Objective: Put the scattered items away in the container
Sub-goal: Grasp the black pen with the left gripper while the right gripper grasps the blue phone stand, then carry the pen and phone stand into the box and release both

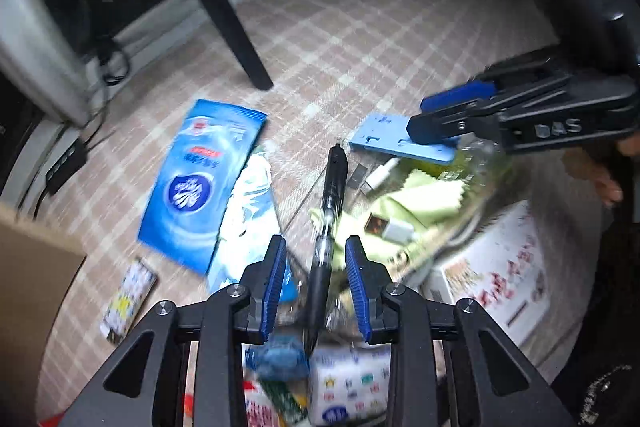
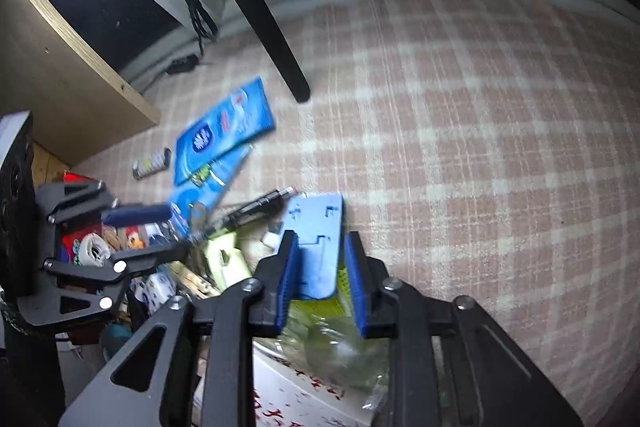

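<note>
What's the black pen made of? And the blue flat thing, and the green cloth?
Pen: likely plastic, glossy black, with a see-through part. Blue holder: looks like matte moulded plastic, stiff with cut slots. Green cloth: probably soft microfibre, with zigzag edges.

Left black two-finger gripper with blue ribbed pads (image 1: 316,287) at lower centre of its view, jaws parted, nothing pinched. Right black gripper with matching blue pads (image 2: 322,281) at lower centre of its own view, jaws parted too; seen from the left at right edge (image 1: 448,115).
</note>
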Action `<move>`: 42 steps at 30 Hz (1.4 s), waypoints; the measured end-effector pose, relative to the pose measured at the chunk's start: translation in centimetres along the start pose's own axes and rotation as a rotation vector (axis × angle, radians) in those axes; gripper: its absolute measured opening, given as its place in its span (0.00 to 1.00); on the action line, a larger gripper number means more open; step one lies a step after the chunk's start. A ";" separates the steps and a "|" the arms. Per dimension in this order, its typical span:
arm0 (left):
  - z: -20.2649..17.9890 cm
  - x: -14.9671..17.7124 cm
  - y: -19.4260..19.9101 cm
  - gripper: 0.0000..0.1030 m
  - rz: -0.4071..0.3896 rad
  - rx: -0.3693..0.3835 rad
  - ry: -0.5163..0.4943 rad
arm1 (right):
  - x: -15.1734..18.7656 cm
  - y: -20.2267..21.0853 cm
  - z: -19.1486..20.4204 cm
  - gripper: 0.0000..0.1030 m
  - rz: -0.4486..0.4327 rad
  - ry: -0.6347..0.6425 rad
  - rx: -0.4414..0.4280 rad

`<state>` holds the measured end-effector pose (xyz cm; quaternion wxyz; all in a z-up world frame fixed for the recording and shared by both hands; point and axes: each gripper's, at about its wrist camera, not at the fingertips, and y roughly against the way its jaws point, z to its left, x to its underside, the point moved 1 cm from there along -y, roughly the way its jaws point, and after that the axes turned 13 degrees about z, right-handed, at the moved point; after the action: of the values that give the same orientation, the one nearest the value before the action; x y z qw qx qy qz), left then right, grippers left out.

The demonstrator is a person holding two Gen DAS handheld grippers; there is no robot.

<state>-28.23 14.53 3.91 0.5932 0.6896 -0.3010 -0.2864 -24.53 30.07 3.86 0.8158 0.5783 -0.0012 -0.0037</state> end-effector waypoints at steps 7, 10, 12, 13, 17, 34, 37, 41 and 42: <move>0.1 -1.0 -1.6 0.29 0.039 0.014 0.005 | -0.2 -1.3 -1.8 0.34 0.033 -0.056 -0.120; -0.2 -0.6 -2.3 0.29 0.045 0.022 0.000 | 0.0 -1.2 -1.7 0.34 0.033 -0.052 -0.142; -0.2 -0.4 -2.5 0.27 0.038 0.029 0.007 | 0.0 -1.4 -1.5 0.34 0.041 -0.052 -0.157; -0.1 -0.3 -2.4 0.19 0.035 0.031 0.012 | 0.1 -1.4 -1.2 0.34 0.038 -0.046 -0.158; 0.1 0.1 -2.0 0.14 0.020 0.035 0.029 | 0.4 -1.0 -0.2 0.15 0.020 -0.022 -0.164; 1.6 3.8 1.1 0.10 -0.053 0.049 0.110 | -1.1 -1.7 2.1 0.28 0.008 0.032 -0.132; 1.9 3.6 1.1 0.10 -0.062 0.052 0.123 | -1.8 -3.1 2.5 0.28 0.032 0.039 -0.128; 2.2 4.7 2.2 0.10 -0.088 0.056 0.146 | -1.7 -3.7 2.8 0.05 0.019 0.048 -0.140; 2.3 5.1 2.6 0.10 -0.100 0.059 0.157 | -1.5 -3.3 2.8 0.05 0.002 0.046 -0.147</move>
<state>-26.86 8.92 5.94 0.5791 0.7414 -0.2271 -0.2517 -26.04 26.35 1.68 0.8558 0.5168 0.0174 0.0105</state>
